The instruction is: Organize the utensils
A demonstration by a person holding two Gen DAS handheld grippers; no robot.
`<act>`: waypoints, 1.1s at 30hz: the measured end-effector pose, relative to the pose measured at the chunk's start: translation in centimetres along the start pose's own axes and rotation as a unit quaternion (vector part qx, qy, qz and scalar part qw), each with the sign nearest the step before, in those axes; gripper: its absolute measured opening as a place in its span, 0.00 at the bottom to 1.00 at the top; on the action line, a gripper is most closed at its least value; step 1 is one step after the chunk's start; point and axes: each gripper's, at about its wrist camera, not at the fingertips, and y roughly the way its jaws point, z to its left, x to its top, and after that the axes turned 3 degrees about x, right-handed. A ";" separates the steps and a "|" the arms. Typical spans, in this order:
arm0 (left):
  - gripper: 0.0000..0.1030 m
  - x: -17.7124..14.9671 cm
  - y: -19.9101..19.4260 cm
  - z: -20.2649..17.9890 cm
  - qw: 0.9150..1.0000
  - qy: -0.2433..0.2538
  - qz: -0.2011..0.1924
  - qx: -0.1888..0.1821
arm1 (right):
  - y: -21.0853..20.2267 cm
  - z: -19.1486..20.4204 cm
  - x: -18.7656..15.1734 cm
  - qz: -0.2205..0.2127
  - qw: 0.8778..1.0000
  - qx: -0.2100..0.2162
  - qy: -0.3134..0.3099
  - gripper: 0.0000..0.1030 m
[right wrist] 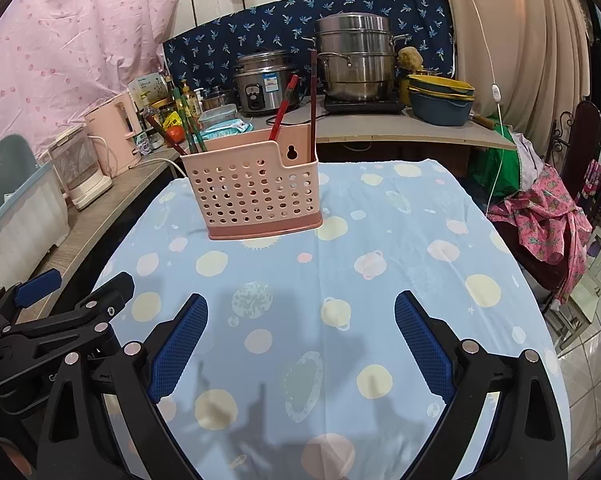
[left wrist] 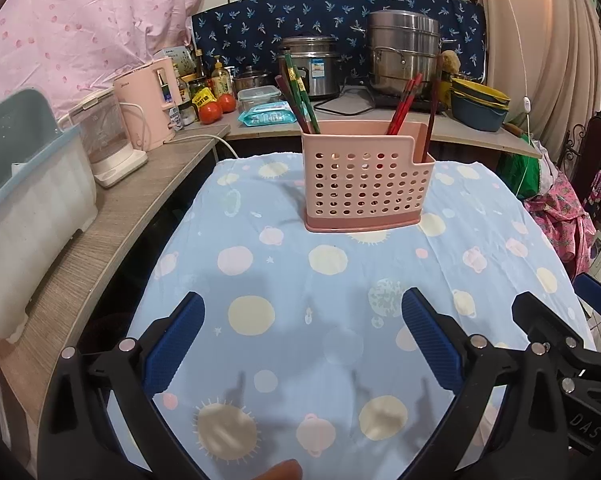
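Note:
A pink perforated utensil holder [left wrist: 364, 178] [right wrist: 256, 188] stands upright at the far end of the table with the blue planet-print cloth [left wrist: 320, 320] [right wrist: 380, 240]. Green and dark red chopsticks [left wrist: 300, 96] [right wrist: 188, 124] lean in its left compartment. Red chopsticks [left wrist: 404, 104] [right wrist: 282, 108] and a dark one [left wrist: 432, 116] [right wrist: 312, 96] stand in its right part. My left gripper [left wrist: 302, 332] hangs open over the near cloth, nothing between its blue pads. My right gripper [right wrist: 300, 336] is open and empty too, beside the left one.
A wooden counter [left wrist: 112, 216] runs along the left with a dish rack [left wrist: 24, 208], a glass kettle [left wrist: 108, 140] and a pink kettle [left wrist: 148, 108]. Behind the table stand a rice cooker [right wrist: 264, 80], a steel steamer pot [right wrist: 356, 60], stacked bowls [right wrist: 440, 96] and tomatoes [left wrist: 216, 108]. Pink clothing [right wrist: 540, 224] lies at the right.

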 end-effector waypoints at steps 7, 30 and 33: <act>0.92 0.2 0.1 0.1 1.000 -0.003 -0.003 0.002 | 0.0 0.2 0.3 -0.003 1.000 0.000 0.000 0.88; 0.92 0.7 0.4 0.7 1.000 -0.019 0.002 0.008 | 0.3 0.1 0.7 -0.004 1.000 0.000 -0.006 0.88; 0.92 0.8 0.3 0.8 1.000 -0.019 0.000 0.010 | 0.2 0.2 0.7 -0.004 1.000 0.000 -0.005 0.88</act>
